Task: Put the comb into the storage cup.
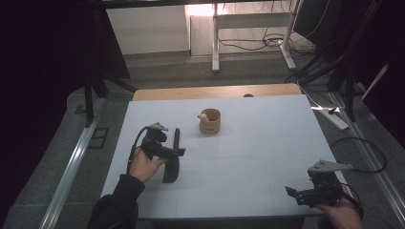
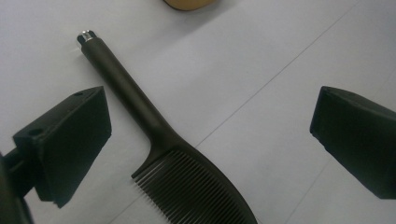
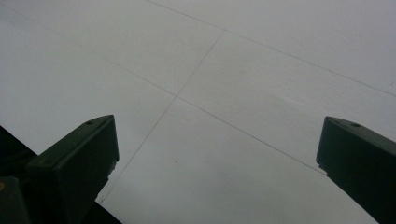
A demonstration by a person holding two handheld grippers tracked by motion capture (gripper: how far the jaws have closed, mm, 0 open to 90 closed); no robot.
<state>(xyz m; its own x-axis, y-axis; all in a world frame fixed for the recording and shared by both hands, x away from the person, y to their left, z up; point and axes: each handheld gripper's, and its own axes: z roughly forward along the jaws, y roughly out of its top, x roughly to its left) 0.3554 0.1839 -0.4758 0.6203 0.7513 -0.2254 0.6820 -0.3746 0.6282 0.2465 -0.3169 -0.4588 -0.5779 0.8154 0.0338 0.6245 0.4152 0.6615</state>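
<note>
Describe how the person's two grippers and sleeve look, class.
Both the left gripper and the right gripper are black, with two blocky jaws, a grey three-cornered plate on top and a trailing black cable. The left forearm wears a dark sleeve.

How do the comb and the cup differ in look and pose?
The comb is black, long and flat, lying on the table; the cup is tan, round and short, standing upright. The comb sits between the jaws of the open left hand-held gripper, untouched; the cup stands farther back, away from both grippers. Both rest on the white tabletop.
</note>
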